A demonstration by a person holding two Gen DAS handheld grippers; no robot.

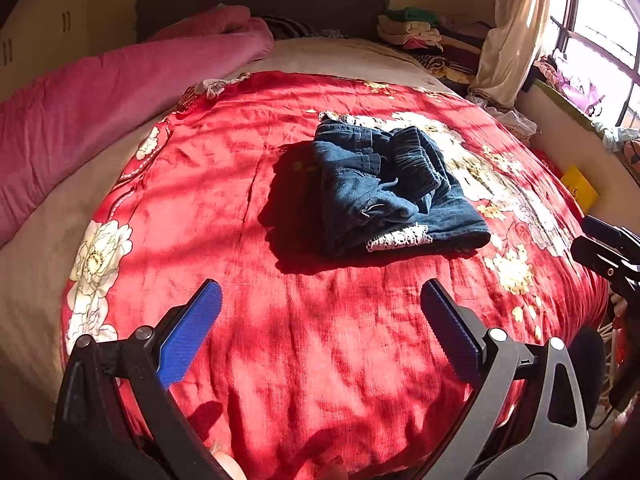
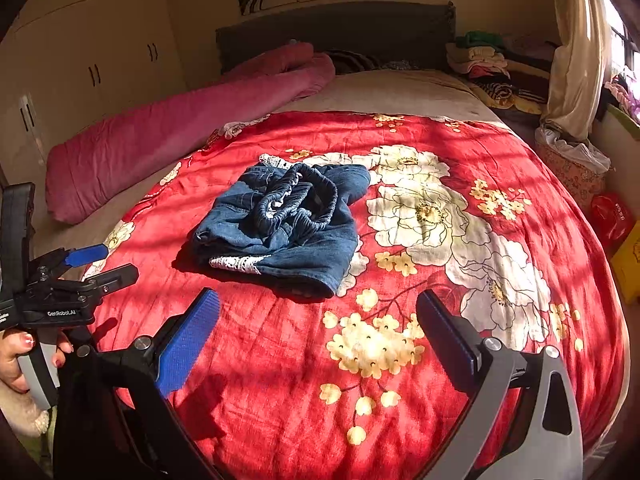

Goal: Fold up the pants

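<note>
Red floral bedspread (image 2: 280, 360) under crumpled denim pants (image 2: 284, 224)

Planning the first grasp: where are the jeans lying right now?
The jeans lie bunched on the red floral bedspread, mid-bed ahead of both open grippers, just left of the large white flower in the right wrist view.

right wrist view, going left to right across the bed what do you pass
left claw held by a hand → pink rolled blanket → crumpled blue denim pants → big white flowers on the red bedspread → red bag → yellow box
</note>
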